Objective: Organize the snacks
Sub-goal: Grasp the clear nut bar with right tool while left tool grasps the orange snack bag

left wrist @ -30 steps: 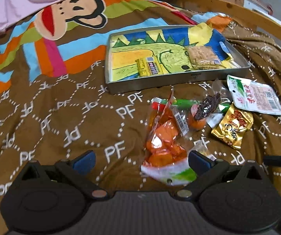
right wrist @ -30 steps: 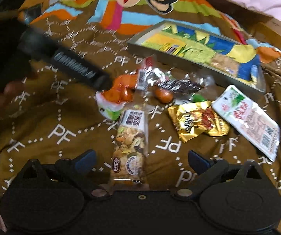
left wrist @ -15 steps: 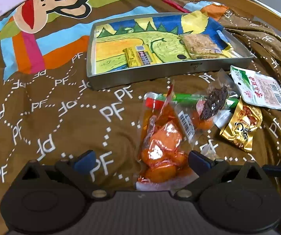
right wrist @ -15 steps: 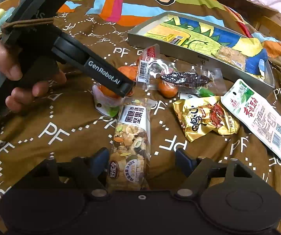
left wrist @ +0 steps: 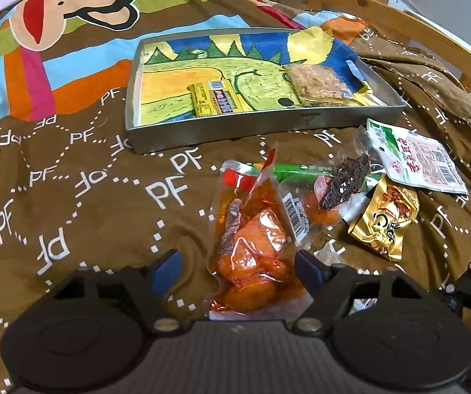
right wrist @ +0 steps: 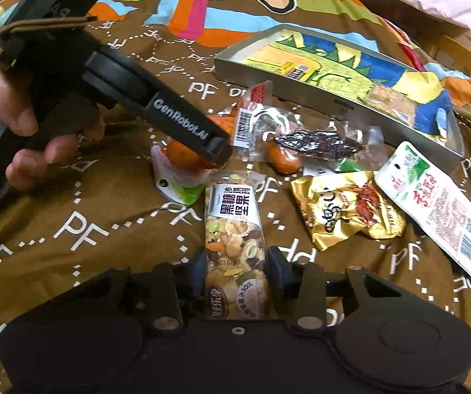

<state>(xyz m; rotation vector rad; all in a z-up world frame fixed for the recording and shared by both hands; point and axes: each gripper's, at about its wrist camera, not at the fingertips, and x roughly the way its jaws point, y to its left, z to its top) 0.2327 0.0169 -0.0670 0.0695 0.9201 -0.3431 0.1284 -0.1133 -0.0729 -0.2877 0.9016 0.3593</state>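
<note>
Right, left wrist view first: left gripper (left wrist: 237,267) has its jaws spread wide, w/ blue pads either side of a clear crinkly pouch of orange chunks (left wrist: 252,246), not pressing it. Pouch lies flat on the brown bedspread (left wrist: 71,197), soft fabric printed w/ white dotted hexagons + "PF" letters. Just ahead and right of the jaws: another clear pack w/ a dark wrinkled strip (left wrist: 345,180) inside, overlapping a green-tipped wrapper. Further right, a crumpled gold foil pack (left wrist: 383,221), shiny, and beyond it a flat white-and-green sachet (left wrist: 416,161) w/ barcode. Well ahead of the jaws sits a shallow rectangular metal tray (left wrist: 235,128), grey rim, bright crayon-style drawing lining the bottom; inside it a yellow wrapped bar (left wrist: 214,98) and a square beige cracker pack (left wrist: 321,85).

Right wrist view: right gripper (right wrist: 235,272) is clenched on the near end of a long nut bar (right wrist: 234,236), clear wrapper, lumpy nuts showing, white label w/ black characters at the far end; both pads touch its sides. Bar points straight ahead from the jaws. Ahead-left, the left gripper (right wrist: 217,149) comes in as a black matte arm, tip over the pouch of orange chunks (right wrist: 183,157); a bare hand (right wrist: 22,121) grips its handle. Ahead-right: gold foil pack (right wrist: 344,210), white-and-green sachet (right wrist: 432,203), dark wrinkled strip (right wrist: 314,144). Metal tray (right wrist: 334,101) lies farther ahead-right, angled.
</note>
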